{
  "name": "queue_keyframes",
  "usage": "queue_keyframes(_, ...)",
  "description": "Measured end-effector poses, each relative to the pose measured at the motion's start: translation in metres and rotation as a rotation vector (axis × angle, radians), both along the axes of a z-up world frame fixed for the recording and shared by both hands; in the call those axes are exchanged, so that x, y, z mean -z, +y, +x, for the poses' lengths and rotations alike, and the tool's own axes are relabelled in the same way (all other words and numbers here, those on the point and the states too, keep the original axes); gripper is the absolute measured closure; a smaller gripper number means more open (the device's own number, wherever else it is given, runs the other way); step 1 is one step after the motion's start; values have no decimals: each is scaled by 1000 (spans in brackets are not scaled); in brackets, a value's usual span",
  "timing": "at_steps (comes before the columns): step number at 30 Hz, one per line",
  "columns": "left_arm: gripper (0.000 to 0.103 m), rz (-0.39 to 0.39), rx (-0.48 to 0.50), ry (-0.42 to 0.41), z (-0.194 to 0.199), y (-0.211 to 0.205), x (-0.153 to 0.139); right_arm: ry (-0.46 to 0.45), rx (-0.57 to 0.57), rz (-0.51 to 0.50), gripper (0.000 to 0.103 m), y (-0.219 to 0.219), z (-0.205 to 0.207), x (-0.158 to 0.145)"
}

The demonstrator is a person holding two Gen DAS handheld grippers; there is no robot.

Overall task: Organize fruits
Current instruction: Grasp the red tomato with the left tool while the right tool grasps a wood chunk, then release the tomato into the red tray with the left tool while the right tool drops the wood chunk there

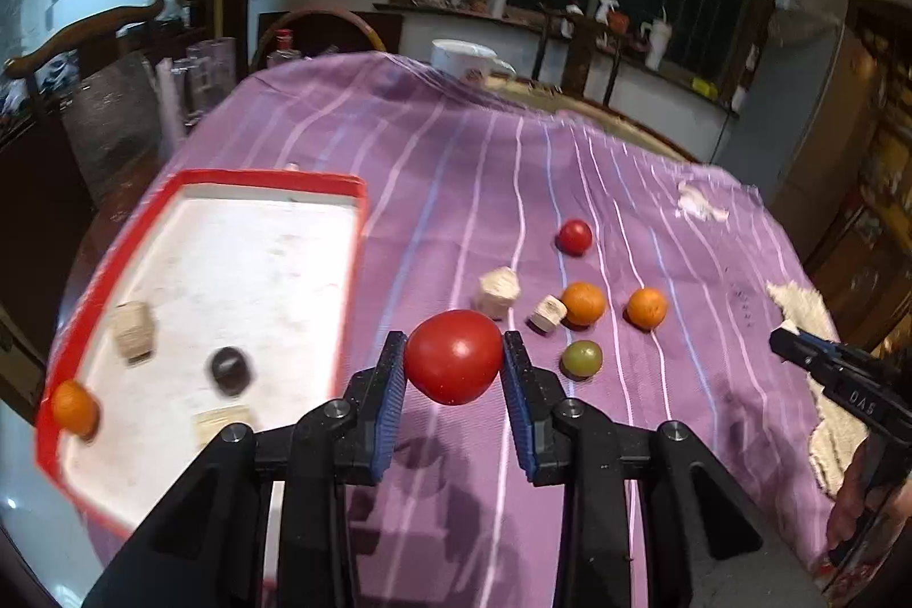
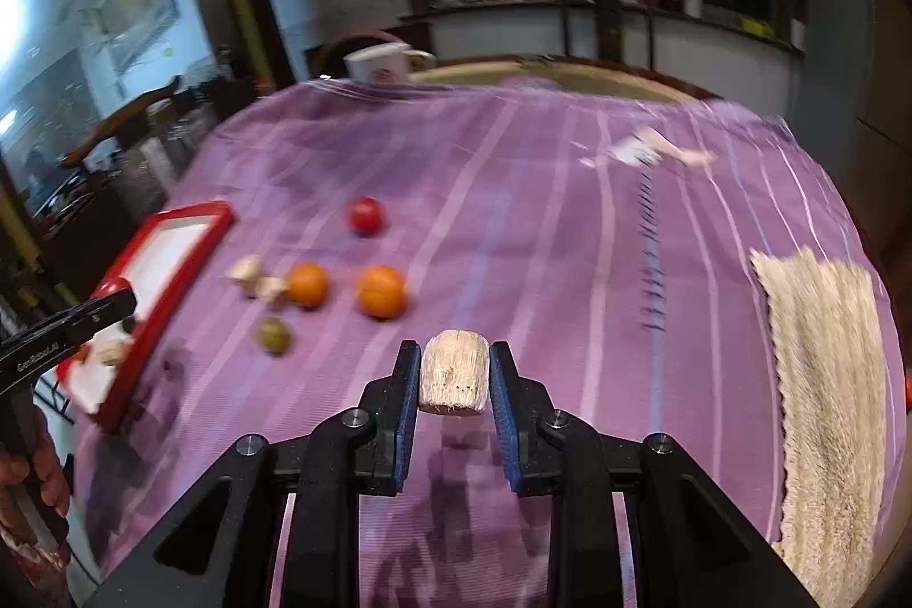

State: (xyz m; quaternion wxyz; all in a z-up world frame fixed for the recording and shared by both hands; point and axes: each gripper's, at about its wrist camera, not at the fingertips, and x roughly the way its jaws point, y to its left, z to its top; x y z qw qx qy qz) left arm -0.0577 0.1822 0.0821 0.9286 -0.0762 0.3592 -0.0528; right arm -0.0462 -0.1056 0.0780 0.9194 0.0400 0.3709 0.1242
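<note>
At nine o'clock in the left wrist view lies the red-rimmed white tray (image 1: 359, 232), holding a small orange fruit (image 1: 74, 407). The left gripper (image 1: 454, 368) clamps a big round red tomato (image 1: 454, 364) above the purple striped cloth (image 1: 433, 163). The right gripper (image 2: 454, 374) grips a pale cut stalk piece (image 2: 454, 374); loose fruits lie at ten o'clock from it.

Three oranges (image 1: 582, 303), two tomatoes (image 1: 453, 364), one green fruit (image 1: 582, 358), one dark fruit (image 1: 230, 368).

Black left gripper (image 1: 454, 371), blue ribbed pads (image 1: 389, 408), silver screws.
</note>
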Motion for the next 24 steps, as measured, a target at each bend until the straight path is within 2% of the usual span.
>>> queue_keyframes(2, 71, -14, -32, -18, -10, 18, -9, -14, -36, 9, 77, 16, -4, -10)
queue_keyframes(6, 71, 7, -105, -38, -24, 53, -23, -48, -136, 38, 77, 67, -8, -36)
queue_keyframes(10, 71, 41, -177, -29, -25, 89, -32, -81, -231, 48, 77, 121, -2, -59)
queue_keyframes(13, 71, 41, -230, -7, -17, 118, -30, -64, -295, 70, 77, 163, 12, -65)
queue_keyframes(17, 71, 22, -273, 51, 8, 149, -14, 0, -365, 108, 77, 213, 37, -48)
queue_keyframes(24, 71, -9, -277, 162, 66, 170, 25, 139, -412, 97, 77, 275, 79, 18)
